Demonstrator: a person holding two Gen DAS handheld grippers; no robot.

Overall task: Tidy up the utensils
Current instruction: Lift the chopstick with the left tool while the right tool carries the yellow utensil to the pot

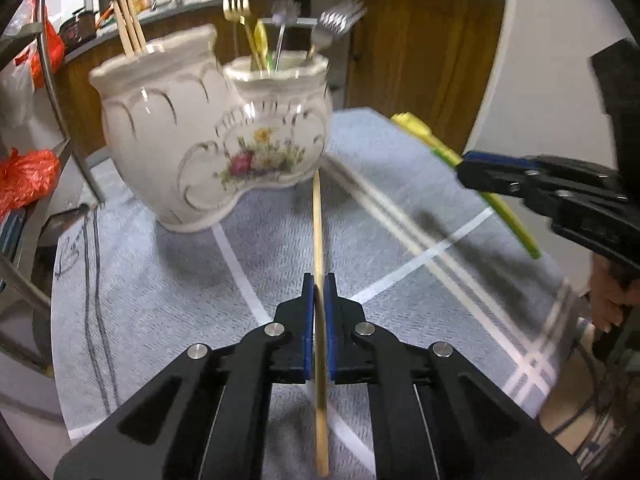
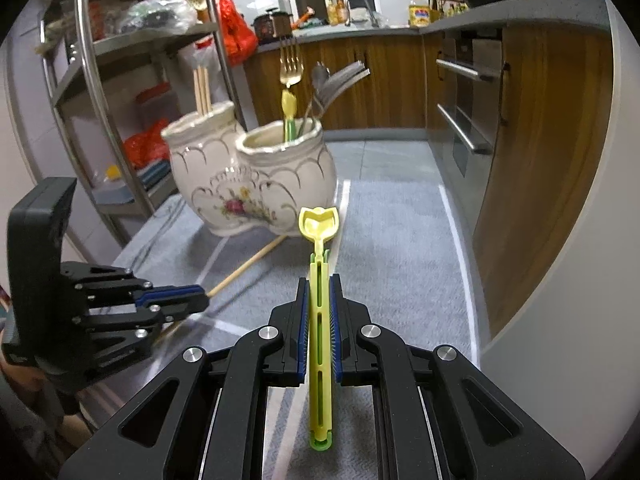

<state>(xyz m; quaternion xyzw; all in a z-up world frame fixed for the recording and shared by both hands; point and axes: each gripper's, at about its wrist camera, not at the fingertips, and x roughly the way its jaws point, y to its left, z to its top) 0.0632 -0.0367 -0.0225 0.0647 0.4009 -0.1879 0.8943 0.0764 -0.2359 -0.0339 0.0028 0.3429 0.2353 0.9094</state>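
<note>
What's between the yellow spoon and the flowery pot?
Only bare grey cloth lies between the spoon in the right gripper and the pot; the right wrist view shows it.

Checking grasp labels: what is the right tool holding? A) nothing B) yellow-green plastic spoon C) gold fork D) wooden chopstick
B: the right tool is shut on the yellow-green plastic spoon, bowl pointing toward the ceramic holder; the wooden chopstick is in the left tool.

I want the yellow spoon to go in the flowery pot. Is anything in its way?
Nothing visible blocks it. The right hand-held gripper holds the yellow spoon, with only open grey cloth between it and the flowered holder. The forks already standing in that compartment leave room.
</note>
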